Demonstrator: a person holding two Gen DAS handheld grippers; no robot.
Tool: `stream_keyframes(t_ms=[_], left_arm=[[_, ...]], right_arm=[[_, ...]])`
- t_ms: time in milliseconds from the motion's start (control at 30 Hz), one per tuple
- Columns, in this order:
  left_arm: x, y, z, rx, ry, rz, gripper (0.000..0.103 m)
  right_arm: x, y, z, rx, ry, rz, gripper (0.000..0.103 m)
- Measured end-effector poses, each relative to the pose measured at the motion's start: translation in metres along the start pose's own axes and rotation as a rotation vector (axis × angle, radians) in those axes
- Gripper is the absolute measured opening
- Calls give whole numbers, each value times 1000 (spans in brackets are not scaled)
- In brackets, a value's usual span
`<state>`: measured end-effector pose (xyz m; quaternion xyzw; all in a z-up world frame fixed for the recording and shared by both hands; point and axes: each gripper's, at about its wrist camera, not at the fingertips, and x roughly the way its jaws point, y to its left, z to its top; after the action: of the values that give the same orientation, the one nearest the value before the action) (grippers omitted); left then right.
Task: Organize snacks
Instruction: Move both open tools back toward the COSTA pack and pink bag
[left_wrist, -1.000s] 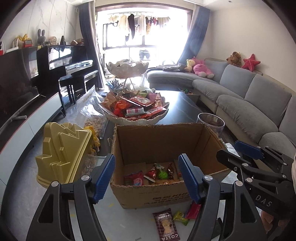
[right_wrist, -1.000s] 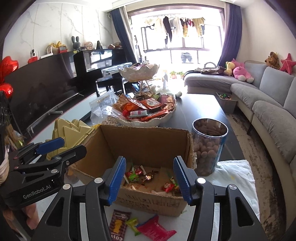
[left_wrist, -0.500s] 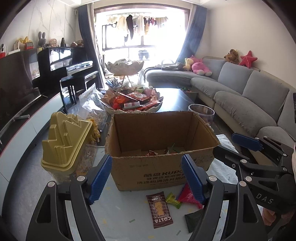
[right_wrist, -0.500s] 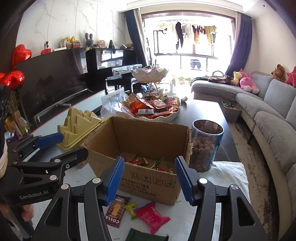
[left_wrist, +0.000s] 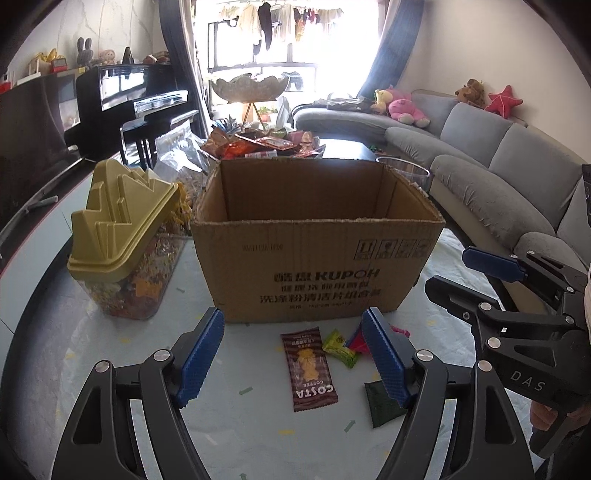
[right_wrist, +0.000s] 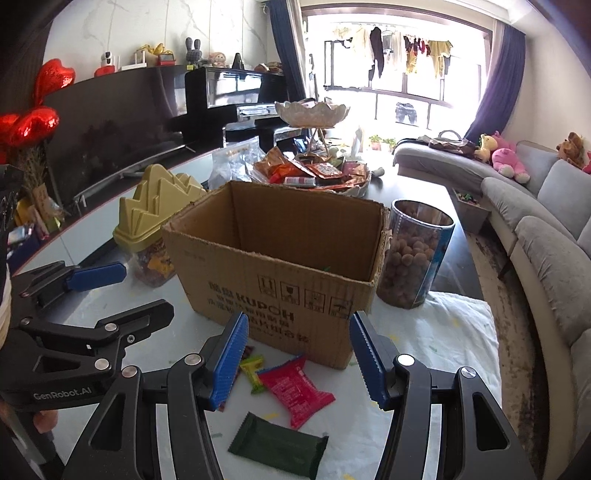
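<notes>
- Cardboard box (left_wrist: 317, 258) sits open-topped in the middle of the table (left_wrist: 240, 435), printed side facing the near edge.
- Four loose snacks lie on the table just in front of the box: a brown Costa coffee packet (left_wrist: 309, 369), a small yellow-green candy (left_wrist: 340, 347), a pink packet (right_wrist: 293, 387) and a dark green packet (right_wrist: 279, 448) closest to the near edge.
- Left gripper (left_wrist: 295, 358) hangs over that little pile, jaws wide apart with nothing in them. They've just been opening a bit more. The Costa packet lies on the table between the two blue pads, not touched.
- Right gripper (right_wrist: 295, 354) is also open and empty, jaws about half spread, above the pink packet and the yellow-green candy.
- Clear container with a gold crown-shaped lid (left_wrist: 122, 221) stands toward the left edge, just beside the box.
- Clear jar of round brown snacks (right_wrist: 413, 254) stands toward the right edge, right by the box's far corner.
- Tiered bowl piled with snack packs (right_wrist: 314, 173) is behind the box, toward the far edge.
</notes>
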<state>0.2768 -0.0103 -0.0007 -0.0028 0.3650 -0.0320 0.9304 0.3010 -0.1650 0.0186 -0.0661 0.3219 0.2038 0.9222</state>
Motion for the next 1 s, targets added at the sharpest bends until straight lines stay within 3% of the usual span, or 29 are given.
stream_keyframes(t_ms=[533, 1000], left_arm=[[63, -5, -44, -25, 195, -7, 77], [108, -3, -59, -24, 268, 4, 77]], right_arm=[[48, 2, -43, -97, 181, 7, 58], [90, 3, -65, -130, 297, 25, 58]])
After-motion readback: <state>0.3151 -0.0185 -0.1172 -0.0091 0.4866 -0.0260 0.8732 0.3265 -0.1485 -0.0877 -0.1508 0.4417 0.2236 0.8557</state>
